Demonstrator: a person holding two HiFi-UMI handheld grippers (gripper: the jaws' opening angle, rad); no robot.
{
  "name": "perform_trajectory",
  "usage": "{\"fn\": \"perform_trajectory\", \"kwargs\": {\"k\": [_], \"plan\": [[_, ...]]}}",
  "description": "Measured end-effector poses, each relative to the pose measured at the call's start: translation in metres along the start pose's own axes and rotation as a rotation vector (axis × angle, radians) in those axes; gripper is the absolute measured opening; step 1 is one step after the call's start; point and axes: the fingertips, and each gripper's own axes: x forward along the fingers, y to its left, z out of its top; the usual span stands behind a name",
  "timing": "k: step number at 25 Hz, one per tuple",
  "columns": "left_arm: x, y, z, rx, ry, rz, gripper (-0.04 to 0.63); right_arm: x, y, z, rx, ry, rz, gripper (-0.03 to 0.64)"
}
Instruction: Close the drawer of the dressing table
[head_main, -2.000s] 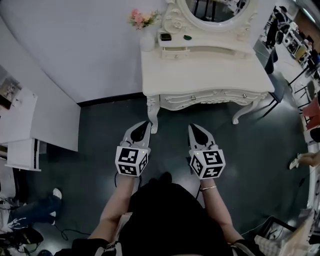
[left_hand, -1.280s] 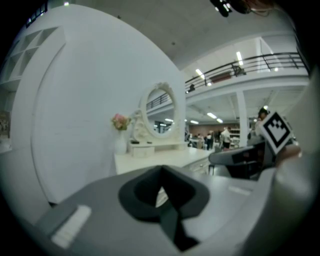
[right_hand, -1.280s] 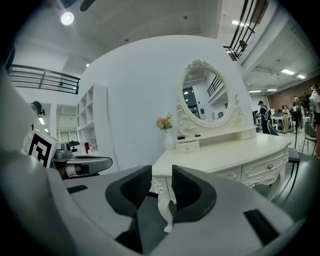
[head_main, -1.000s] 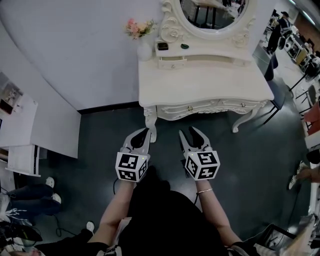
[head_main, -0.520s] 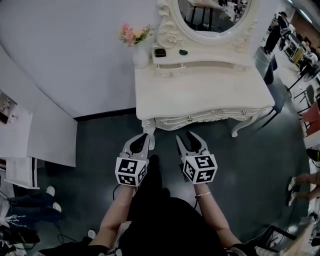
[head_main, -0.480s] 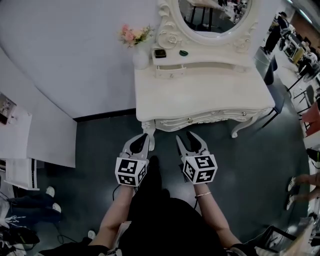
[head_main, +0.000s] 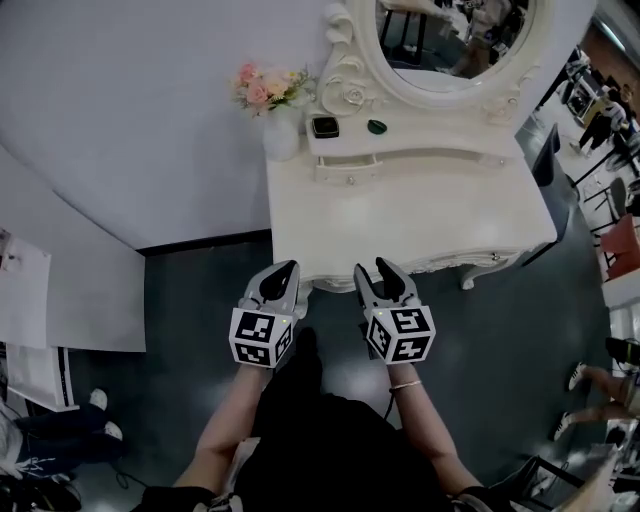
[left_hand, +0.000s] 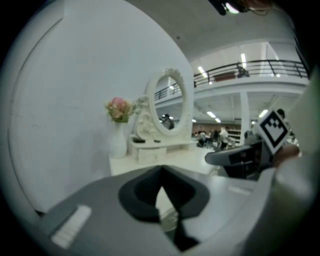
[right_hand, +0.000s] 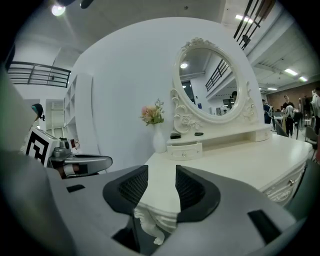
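Observation:
The white dressing table (head_main: 400, 220) stands against the wall under an oval mirror (head_main: 450, 40). On its raised back shelf a small drawer (head_main: 347, 165) sticks out a little from its slot; it also shows in the right gripper view (right_hand: 185, 150) and, blurred, in the left gripper view (left_hand: 150, 152). My left gripper (head_main: 288, 268) is shut with nothing in it, at the table's front left corner (left_hand: 161, 172). Beside it my right gripper (head_main: 374, 270) is open and empty, its jaws framing the tabletop's near corner (right_hand: 162, 175). Both grippers are well short of the drawer.
A white vase of pink flowers (head_main: 280, 130) stands at the table's back left. Two small dark items (head_main: 324, 126) lie on the shelf above the drawer. A white cabinet (head_main: 60, 300) is on the left and a chair (head_main: 560, 170) on the right. A person's feet (head_main: 585, 385) show at the right.
Both grippers have moved forward to the table's front edge, and the table now sits closer and larger. The right jaws have opened since two seconds ago; the left stays shut.

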Motion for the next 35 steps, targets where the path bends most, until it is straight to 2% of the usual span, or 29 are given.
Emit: {"fn": "perform_trajectory", "kwargs": {"k": [10, 20, 35], "plan": [[0.065, 0.052, 0.024, 0.013, 0.004, -0.064, 0.006, 0.072, -0.023, 0.025, 0.006, 0.014, -0.066, 0.144], [0.097, 0.074, 0.029, 0.014, 0.017, -0.108, 0.006, 0.114, -0.037, 0.032, 0.006, 0.036, -0.111, 0.143], [0.131, 0.1, 0.029, -0.012, 0.041, -0.077, 0.007, 0.179, -0.074, 0.039, -0.01, 0.095, -0.129, 0.144]]}}
